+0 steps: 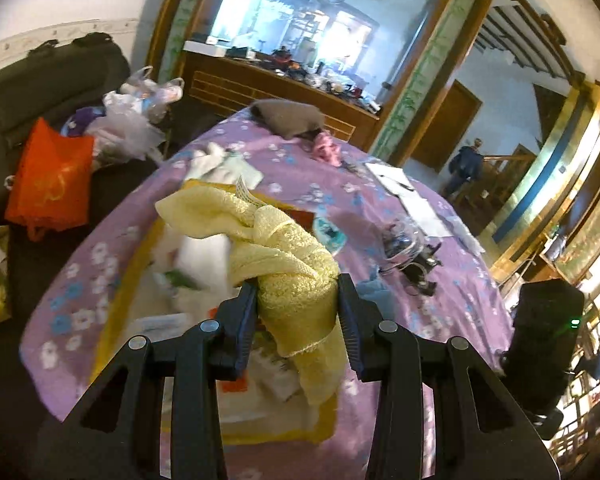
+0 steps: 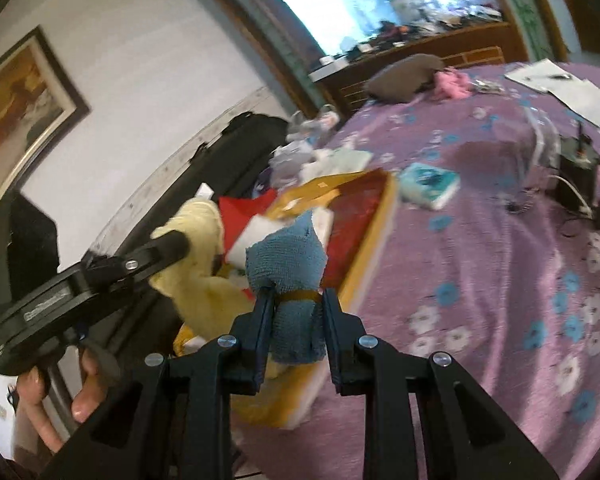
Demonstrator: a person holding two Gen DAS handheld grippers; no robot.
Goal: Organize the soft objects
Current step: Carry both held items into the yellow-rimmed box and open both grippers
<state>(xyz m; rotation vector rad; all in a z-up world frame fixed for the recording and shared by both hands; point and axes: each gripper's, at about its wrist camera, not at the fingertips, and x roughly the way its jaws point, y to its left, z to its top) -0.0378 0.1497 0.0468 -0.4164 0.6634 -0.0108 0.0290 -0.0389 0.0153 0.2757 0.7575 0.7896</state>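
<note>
My left gripper [image 1: 297, 298] is shut on a pale yellow towel [image 1: 276, 248], bunched and held above an open yellow-rimmed box [image 1: 112, 312] on the purple flowered bedspread [image 1: 440, 320]. My right gripper [image 2: 294, 300] is shut on a blue cloth [image 2: 286, 258] with a brown band, held over the same box [image 2: 374, 240], which has a red lining. In the right wrist view the left gripper [image 2: 168, 246] and the yellow towel [image 2: 198, 280] show at the left, over the box's near end. The right gripper's black body [image 1: 544, 344] shows in the left wrist view.
On the bed lie a grey cushion [image 1: 288, 118], a pink soft item [image 1: 326, 148], white cloths [image 1: 220, 164], papers [image 1: 396, 184], a teal packet [image 2: 428, 184] and black cables with a device [image 1: 412, 252]. A dark sofa [image 1: 52, 76] with an orange bag [image 1: 50, 176] and plastic bags stands left.
</note>
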